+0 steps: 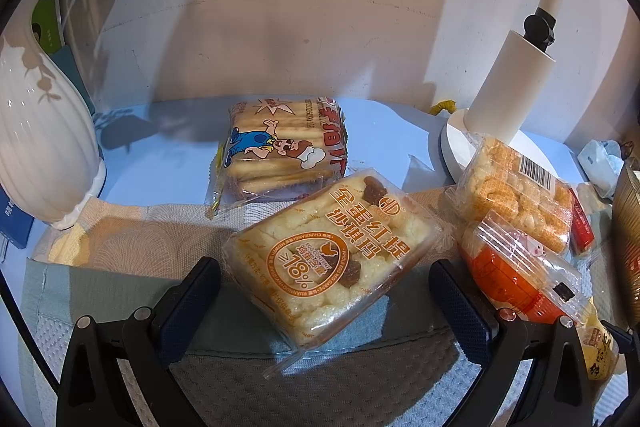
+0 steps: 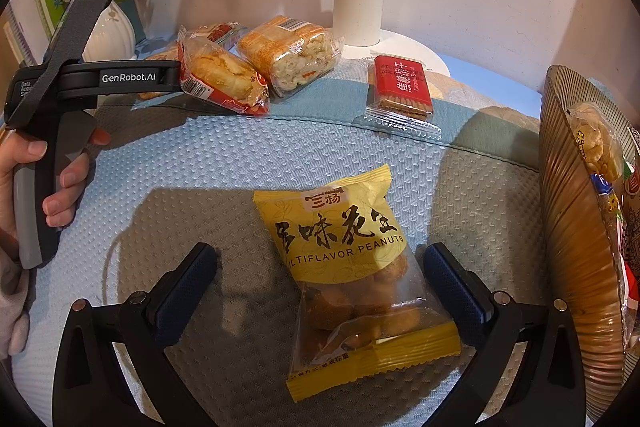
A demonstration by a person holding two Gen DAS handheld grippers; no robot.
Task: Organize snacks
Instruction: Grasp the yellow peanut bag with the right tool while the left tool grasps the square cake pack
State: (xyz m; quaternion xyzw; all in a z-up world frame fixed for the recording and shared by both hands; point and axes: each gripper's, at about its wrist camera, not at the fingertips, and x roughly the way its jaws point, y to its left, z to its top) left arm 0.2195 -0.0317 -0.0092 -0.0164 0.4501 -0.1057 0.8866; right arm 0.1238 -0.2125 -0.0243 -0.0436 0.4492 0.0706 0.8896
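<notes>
Two grippers, both with fingers spread wide and nothing clamped. Left gripper [image 1: 324, 291] straddles the near end of the egg-puff pack [image 1: 336, 259]; pads not touching it, pack lies tilted on the blue-grey cloth [image 1: 100, 291]. Far of it, biscuit pack with cartoon baker [image 1: 280, 151], the two packs touching at the edge. Right side: rice-cracker pack with barcode [image 1: 516, 187], overlapping an orange-wrapped pastry [image 1: 520, 279] nearer the camera; its label is unreadable. Lamp base [image 1: 460, 147] partly hidden behind the cracker pack. White ribbed vase [image 1: 44, 147] at left, cut off by the lens edge.

Right gripper [image 2: 320, 279] straddles the yellow peanut bag [image 2: 352, 275], lying flat on the cloth; right pad just beside the bag, contact unclear. Far: red biscuit pack [image 2: 402, 87]. Ribbed gold basket [image 2: 576, 227] at right edge, cut off, contents mostly hidden. Left hand [image 2: 48, 183] on the other gripper's handle, far left.
</notes>
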